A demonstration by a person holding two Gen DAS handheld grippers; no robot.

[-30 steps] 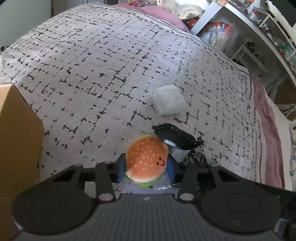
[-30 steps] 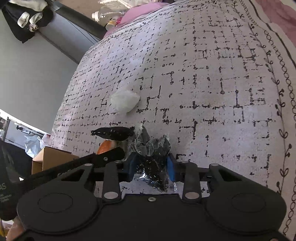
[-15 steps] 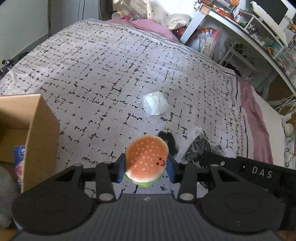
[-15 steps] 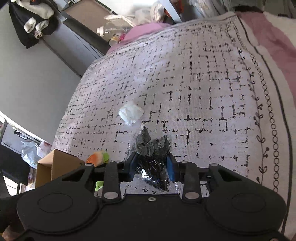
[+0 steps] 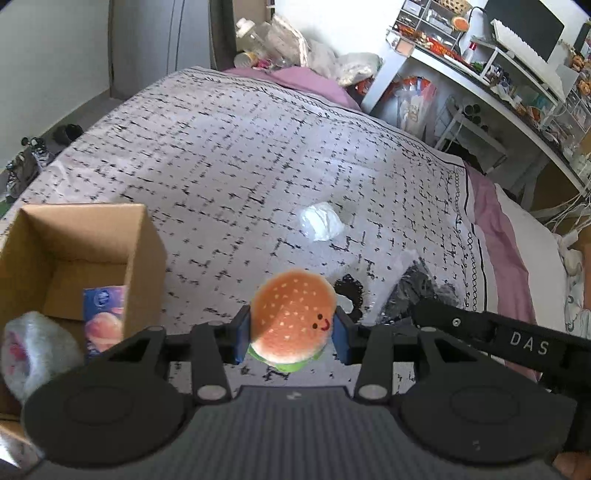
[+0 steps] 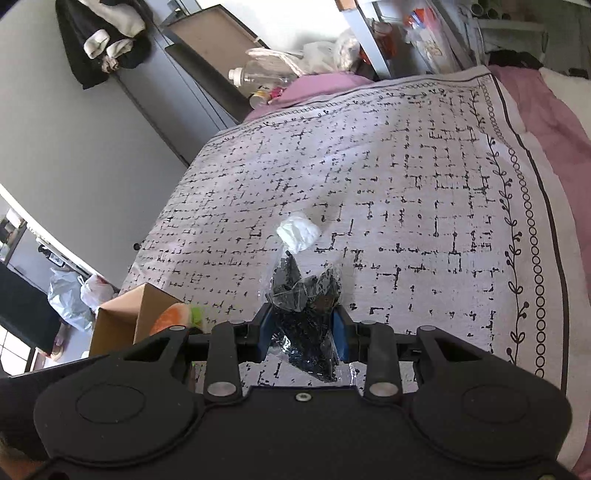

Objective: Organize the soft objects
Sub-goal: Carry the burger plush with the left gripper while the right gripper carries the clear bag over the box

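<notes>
Burger plush (image 5: pixel 293 319) in raised left hand-held gripper (image 5: pixel 292 334)

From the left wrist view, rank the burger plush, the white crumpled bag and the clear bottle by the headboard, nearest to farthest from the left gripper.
1. Burger plush: clamped between the fingers of the left gripper.
2. White crumpled bag: ahead and slightly right, lying on the patterned bedspread.
3. Clear bottle: beyond the far end of the bed, upper left of centre.

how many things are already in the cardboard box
2 visible in the cardboard box: a blue packet leaning against its right wall, and a fuzzy grey-white bundle at its near left edge. More may be hidden below the walls.
</notes>
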